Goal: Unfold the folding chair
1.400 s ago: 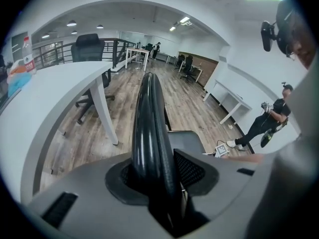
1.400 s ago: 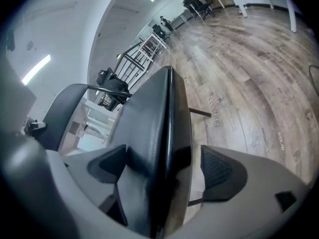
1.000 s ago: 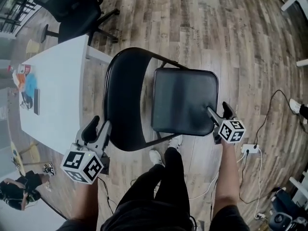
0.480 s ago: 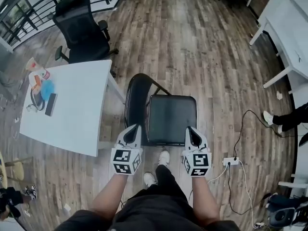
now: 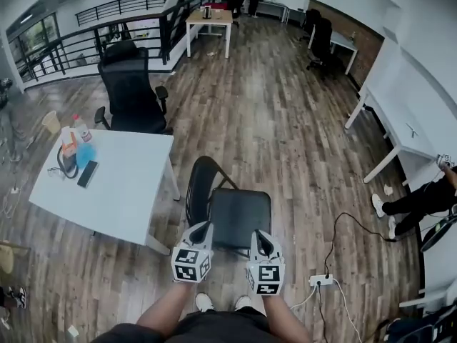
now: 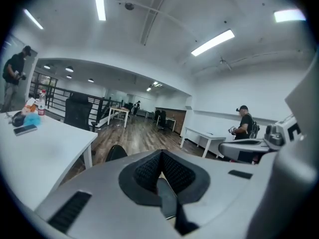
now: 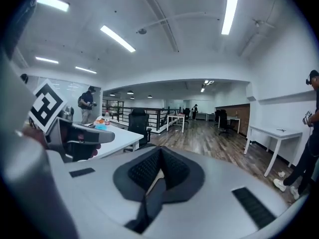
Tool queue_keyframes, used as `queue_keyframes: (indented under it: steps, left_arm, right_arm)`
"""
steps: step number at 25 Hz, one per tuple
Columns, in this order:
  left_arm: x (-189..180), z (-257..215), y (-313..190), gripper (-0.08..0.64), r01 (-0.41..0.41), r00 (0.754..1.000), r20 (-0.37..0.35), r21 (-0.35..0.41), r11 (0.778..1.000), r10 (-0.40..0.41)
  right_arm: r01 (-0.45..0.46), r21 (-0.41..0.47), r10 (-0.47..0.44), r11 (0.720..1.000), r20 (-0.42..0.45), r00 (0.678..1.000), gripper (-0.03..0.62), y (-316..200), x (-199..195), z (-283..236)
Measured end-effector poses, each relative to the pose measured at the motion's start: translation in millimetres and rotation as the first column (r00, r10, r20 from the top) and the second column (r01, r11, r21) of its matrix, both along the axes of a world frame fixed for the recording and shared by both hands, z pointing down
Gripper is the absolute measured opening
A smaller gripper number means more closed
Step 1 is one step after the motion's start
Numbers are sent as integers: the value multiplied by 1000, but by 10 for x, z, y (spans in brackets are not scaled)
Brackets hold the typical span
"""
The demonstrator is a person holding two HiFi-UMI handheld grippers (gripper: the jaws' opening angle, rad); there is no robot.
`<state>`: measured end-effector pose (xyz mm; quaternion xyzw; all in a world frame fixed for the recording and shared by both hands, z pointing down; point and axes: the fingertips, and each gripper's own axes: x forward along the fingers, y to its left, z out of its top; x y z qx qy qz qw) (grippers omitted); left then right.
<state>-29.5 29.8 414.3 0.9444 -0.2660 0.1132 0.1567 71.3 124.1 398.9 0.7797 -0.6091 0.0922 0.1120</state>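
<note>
The folding chair [image 5: 239, 216] stands open on the wood floor [image 5: 285, 120], just right of the white bench [image 5: 107, 184]. Its seat is level and its backrest is at the left, so it faces right. The left gripper [image 5: 203, 229] and right gripper [image 5: 258, 233] hover at its near edge, jaws closed and empty.

Folding chair [image 5: 239, 219] on wood floor [image 5: 285, 131]
</note>
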Motion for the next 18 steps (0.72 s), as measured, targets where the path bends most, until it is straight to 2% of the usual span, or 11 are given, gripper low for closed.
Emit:
queue_keyframes:
  steps: [5,8,12,18]
  left_arm:
    - [43,-239,418,5,-4,1000,23,33,999,3]
    - [56,-309,616,5,1,999,34,48,999,-3]
    - [94,-490,750,5,6,1000,17,97,995,-8]
    - [255,-575,770,5,23,1000,-7,128,991,-22]
  right_arm:
    - [41,16,-41,999,-8,999,14,298,-14,-141]
    - [8,62,-7,998,-23,1000,14,477,37,-276]
    - [-15,157,27,987,-73,997,14,602,146,-622]
    - [0,178,16,984,-90,996,14,637,237,-684]
